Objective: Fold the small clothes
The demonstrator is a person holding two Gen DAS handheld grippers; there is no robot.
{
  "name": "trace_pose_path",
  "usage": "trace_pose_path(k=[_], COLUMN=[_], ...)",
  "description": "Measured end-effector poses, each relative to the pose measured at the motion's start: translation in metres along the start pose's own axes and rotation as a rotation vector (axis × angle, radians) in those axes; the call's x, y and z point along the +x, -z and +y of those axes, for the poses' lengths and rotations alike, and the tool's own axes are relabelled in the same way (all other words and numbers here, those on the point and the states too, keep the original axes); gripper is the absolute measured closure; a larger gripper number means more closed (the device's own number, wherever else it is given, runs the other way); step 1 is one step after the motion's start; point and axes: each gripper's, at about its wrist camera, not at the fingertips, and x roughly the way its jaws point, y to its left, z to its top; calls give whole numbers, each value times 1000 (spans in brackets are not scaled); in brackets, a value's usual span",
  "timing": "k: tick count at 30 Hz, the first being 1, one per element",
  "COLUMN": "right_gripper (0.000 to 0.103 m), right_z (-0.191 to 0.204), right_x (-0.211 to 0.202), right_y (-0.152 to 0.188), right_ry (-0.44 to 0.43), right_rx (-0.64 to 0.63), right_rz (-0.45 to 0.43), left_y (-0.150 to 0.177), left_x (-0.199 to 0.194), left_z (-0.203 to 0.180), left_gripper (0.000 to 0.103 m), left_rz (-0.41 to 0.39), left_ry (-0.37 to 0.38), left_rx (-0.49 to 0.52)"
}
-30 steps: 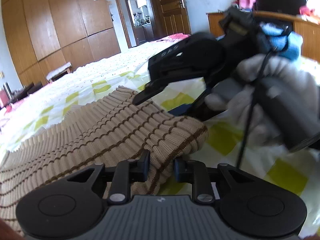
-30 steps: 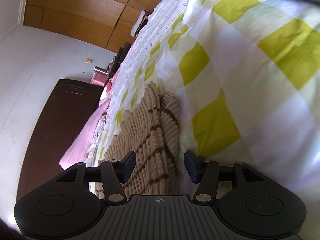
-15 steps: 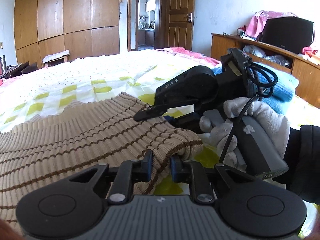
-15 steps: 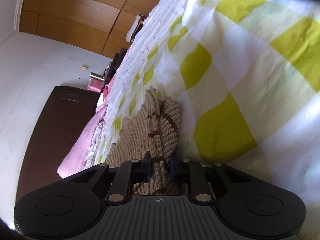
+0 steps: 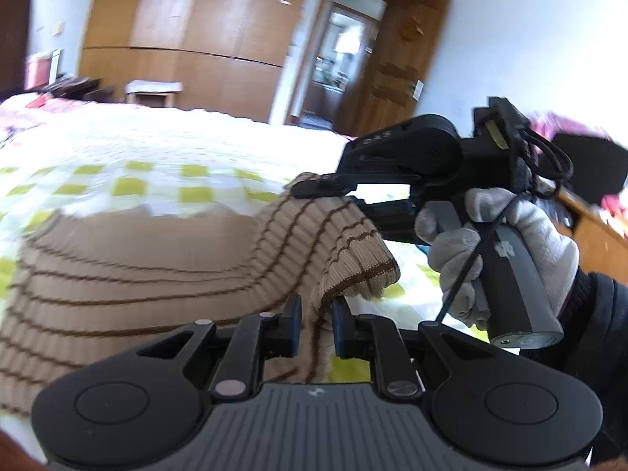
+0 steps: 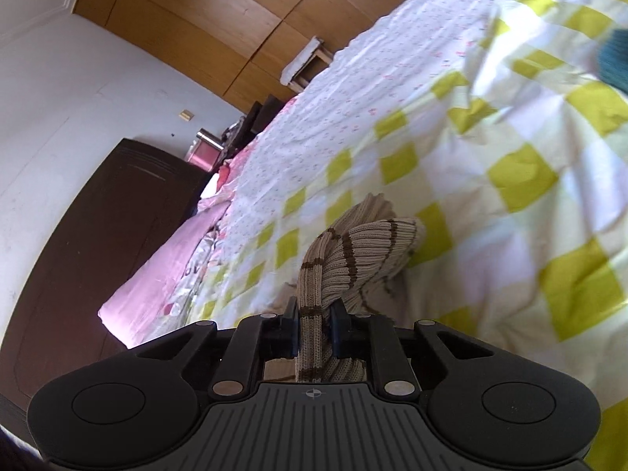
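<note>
Sweater: a beige ribbed knit sweater (image 5: pixel 165 271) with thin brown stripes, lifted at one end off the bed; the rest of it spreads away to the left of the left gripper, blurred in the left wrist view.
Sweater hem: the striped edge bunches into a thick fold just ahead of and above the left gripper's jaws, its end curling to the right.
Left gripper: the left gripper (image 5: pixel 316 327) is clamped on the sweater's edge, knit pinched between its two pads; its jaws have just been closing onto that fabric.
Right gripper: the right gripper (image 6: pixel 316 329) is clamped on a narrow band of the same sweater (image 6: pixel 353 251), which rises straight ahead from between its pads and then folds over to the right; its jaws have just been closing on the knit.
Right gripper, from the left wrist view: up and to the right of the left gripper, its fingers reaching the far end of the raised fold.
Hand: a hand in a white glove (image 5: pixel 510 243) grips the right gripper's handle, a dark sleeve behind it.
Bed: a bedspread (image 6: pixel 510 204) in white and yellow-green checks lies under the sweater, ahead of both grippers.
Room: wooden wardrobe doors (image 5: pixel 188 39) and an open doorway (image 5: pixel 333 62) stand far beyond the bed.
</note>
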Motion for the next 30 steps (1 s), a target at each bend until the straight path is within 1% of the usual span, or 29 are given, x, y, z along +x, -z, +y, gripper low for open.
trace_pose_path(k=[5,8,10,16,20,23,25,26,29,30], right_gripper=[88,88,88,88,88,88,88,87,83,82], right_z=[44,68,81,117,135,144,148,149,151,152], right_x=[29,52,67,104,128,145,155,160,174,176], right_y=[9,18,26,49,65,79,88,91,101,104], right_ry=[-3,-11,-17,3,5,19,39,48,48,47], right_rx=[-63,-102,-112,-177,-204,-241,-259,-277,-314,-326], right_rz=[20,45,70,140,177,202,215,225,296,302], left_y=[-3,-1,2,1,1,4,5,6,8,8], left_x=[-30,-43,-47,-57,-64,-60,-57,-57,-58,-57], left_z=[43,66,79,100,115,128,135,138,142,143], left_gripper=[81,81,81,81,81,81,81,81,79,77], left_rz=[-52,-78,-84,-119,-113,-75,-47,-41,-26,-20], left_ry=[-58,-115,-132,-163,-211,-235,-239,-242,-252,-259], left_rx=[-110,-151,-184,-193,-174,-197,-217,-225,-227,-226])
